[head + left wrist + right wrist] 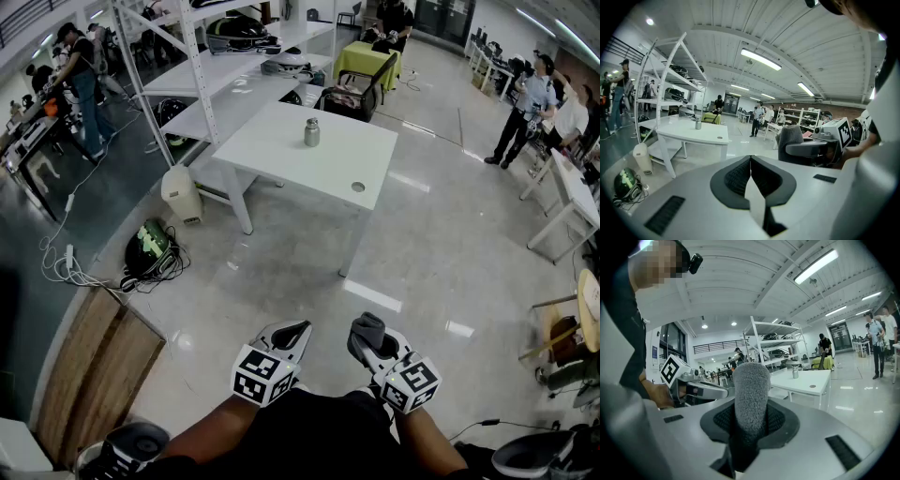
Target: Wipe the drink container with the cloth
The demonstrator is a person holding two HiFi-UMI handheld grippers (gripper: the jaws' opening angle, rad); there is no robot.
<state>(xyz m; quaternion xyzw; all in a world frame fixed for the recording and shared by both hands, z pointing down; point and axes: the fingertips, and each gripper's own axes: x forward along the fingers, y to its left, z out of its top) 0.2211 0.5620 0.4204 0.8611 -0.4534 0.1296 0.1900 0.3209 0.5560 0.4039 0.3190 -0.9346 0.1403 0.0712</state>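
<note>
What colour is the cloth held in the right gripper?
Grey; the cloth shows best in the right gripper view.

L gripper [296, 328] jaws together, empty; R gripper [364, 343] beside it, jaws clamping cloth [368, 327].

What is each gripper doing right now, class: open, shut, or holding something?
Left gripper: shut, jaws together, nothing between them.
Right gripper: shut on the grey cloth.

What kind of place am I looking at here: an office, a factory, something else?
Probably a big open lab or workshop hall. There is white metal shelving loaded with gear, a plain white worktable standing on a polished floor, and people working at benches along the edges.
</note>
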